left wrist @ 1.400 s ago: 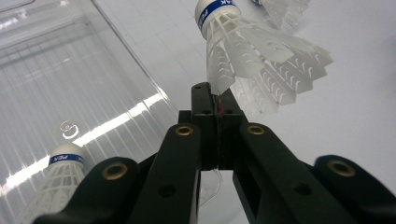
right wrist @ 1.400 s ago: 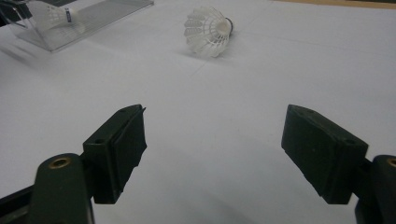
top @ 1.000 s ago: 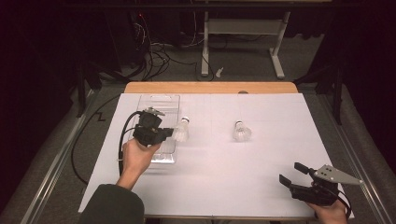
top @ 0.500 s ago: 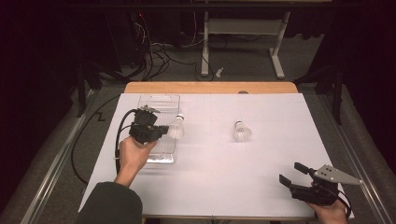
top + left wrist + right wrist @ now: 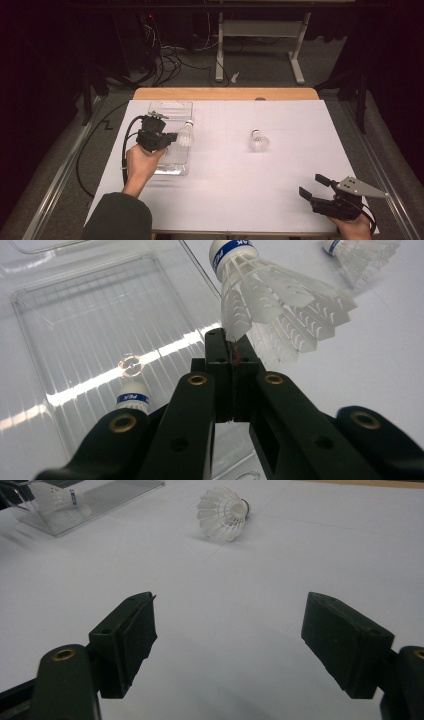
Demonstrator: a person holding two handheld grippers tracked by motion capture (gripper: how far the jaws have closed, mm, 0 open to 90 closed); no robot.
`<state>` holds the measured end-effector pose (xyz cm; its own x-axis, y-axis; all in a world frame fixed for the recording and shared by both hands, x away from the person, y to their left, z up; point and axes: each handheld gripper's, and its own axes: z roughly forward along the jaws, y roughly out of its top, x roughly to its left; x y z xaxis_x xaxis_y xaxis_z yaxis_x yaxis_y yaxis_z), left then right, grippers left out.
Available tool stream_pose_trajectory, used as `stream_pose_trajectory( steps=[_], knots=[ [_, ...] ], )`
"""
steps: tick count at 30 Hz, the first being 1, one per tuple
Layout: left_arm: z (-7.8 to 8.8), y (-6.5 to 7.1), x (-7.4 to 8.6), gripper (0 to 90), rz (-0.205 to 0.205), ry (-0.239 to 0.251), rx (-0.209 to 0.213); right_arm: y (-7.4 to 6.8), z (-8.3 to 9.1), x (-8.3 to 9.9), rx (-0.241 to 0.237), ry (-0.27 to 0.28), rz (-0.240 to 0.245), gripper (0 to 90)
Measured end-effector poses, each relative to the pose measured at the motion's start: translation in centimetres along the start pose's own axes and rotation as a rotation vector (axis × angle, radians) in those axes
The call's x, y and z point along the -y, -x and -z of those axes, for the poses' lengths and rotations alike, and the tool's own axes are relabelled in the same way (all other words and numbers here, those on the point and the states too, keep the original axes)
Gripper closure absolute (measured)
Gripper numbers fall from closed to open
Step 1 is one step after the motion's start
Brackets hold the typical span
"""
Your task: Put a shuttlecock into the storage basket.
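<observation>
You see a second shuttlecock (image 5: 258,142) lying on your white worktop (image 5: 280,195), black cables (image 5: 167,62) beyond.

— What sort of place is this?

— A lab or test room set up for recording, not a home.

— What shows it?

— A wooden-edged table covered by a plain white sheet (image 5: 225,165) stands on grey carpet (image 5: 260,70) in a dark room, lit only over the work surface. Behind it a tangle of black cables (image 5: 165,60) runs across the floor beside the white metal legs of a bare desk frame (image 5: 257,45).

— Anything else?

— Metal rails (image 5: 55,175) run along the floor at both sides of the table, like a fixed rig.
</observation>
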<state>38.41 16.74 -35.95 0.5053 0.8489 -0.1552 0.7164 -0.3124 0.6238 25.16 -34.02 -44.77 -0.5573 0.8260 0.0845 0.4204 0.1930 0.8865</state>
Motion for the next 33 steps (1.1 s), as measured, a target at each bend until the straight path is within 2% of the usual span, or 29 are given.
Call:
stream_pose_trajectory(
  steps=[16,33],
  knots=[
    [-0.3,-1.2,-0.1,89.7,0.034,0.005,-0.029,0.0,0.0,0.0,0.000,-0.001,0.001,22.1],
    [-1.7,-2.3,-0.6,89.7,0.074,-0.016,-0.056,0.0,0.0,0.0,0.000,-0.002,0.002,22.1]
  ],
)
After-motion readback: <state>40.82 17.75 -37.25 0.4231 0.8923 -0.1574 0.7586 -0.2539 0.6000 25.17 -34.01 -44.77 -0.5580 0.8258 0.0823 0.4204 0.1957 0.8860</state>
